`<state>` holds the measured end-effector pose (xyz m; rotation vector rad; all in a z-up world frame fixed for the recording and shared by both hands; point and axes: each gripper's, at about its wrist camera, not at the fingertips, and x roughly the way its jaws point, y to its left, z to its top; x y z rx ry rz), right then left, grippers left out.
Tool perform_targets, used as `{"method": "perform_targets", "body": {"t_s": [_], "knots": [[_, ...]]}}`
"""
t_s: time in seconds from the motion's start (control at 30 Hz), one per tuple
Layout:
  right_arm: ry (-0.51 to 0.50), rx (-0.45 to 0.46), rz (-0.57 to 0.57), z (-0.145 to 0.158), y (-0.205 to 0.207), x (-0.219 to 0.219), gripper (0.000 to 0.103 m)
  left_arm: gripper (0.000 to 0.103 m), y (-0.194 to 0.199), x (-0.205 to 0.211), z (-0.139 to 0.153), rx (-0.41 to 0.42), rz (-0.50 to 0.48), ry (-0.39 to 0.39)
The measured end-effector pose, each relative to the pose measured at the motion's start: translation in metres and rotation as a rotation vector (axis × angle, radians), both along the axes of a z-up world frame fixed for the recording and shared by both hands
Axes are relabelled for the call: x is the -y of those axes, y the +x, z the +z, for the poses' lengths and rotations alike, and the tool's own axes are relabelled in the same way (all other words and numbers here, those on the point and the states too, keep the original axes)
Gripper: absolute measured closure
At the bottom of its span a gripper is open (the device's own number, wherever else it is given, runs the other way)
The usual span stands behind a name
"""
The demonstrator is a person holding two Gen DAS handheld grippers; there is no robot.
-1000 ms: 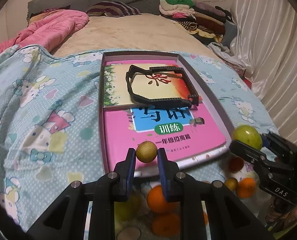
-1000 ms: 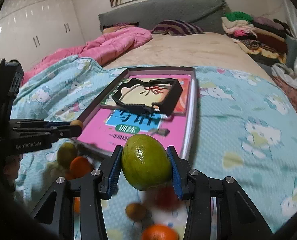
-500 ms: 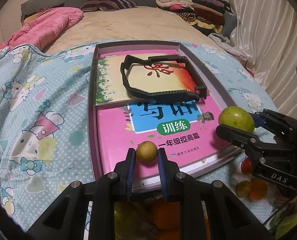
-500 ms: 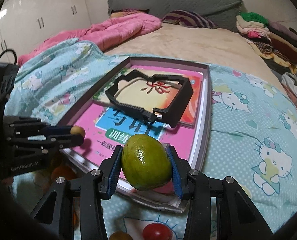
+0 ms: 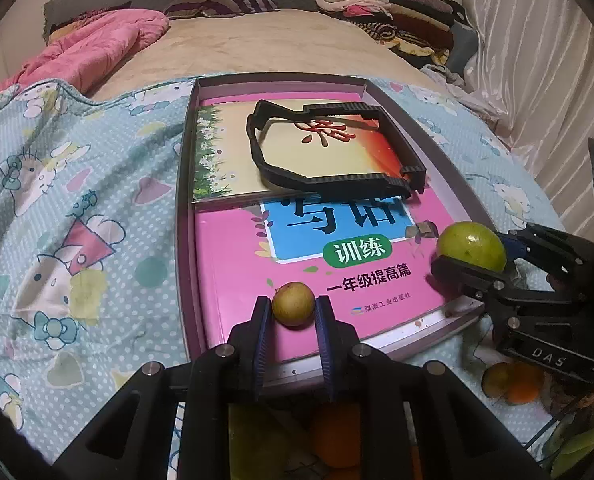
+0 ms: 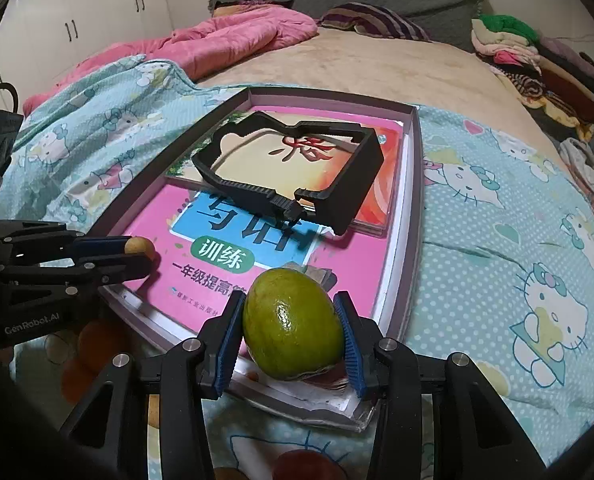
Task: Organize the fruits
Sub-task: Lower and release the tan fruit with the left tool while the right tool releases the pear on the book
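My left gripper [image 5: 293, 312] has its blue pads pinched on a small yellow-brown fruit [image 5: 293, 304], which sits right at the fingertips, one pad on each side. Past those tips lies the pink book [image 5: 281, 280], flat inside a shallow box [image 5: 185, 208], so the small fruit hangs over the near end of the book's cover. I cannot tell whether it touches the cover.

My right gripper [image 6: 293, 332] is clamped on a large green fruit [image 6: 293, 324], egg-shaped, filling the gap between the pads and bulging out above the fingertips. It hangs over the near right corner of the box, with the book's edge showing just behind it. In the left view that same fruit shows off to the right of my left fingers, near the box's right wall.

Farther ahead of both pairs of fingers, a black plastic frame [image 5: 333, 152] rests on a smaller yellow-and-orange book [image 5: 233, 152] stacked on the pink one, at the far half of the box. The box itself sits on a blue cartoon-print blanket [image 5: 77, 208] spread over a bed.

Below and behind my fingers, a few oranges [image 5: 517, 384] and other round fruits lie low down, partly hidden by the gripper bodies and too blurred to count.
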<state>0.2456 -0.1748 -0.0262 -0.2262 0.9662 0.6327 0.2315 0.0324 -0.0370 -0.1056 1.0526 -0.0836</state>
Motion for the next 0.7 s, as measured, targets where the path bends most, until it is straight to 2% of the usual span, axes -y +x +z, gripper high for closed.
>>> {"method": "perform_targets", "body": {"t_s": [0.47, 0.7], "knots": [[0.015, 0.014, 0.003, -0.001, -0.005, 0.0, 0.057, 0.08, -0.001, -0.001, 0.0, 0.005, 0.0, 0.0], [0.018, 0.032, -0.004, 0.002, -0.01, 0.002, 0.047, 0.08, -0.004, -0.001, 0.0, 0.012, -0.009, -0.007]]}}
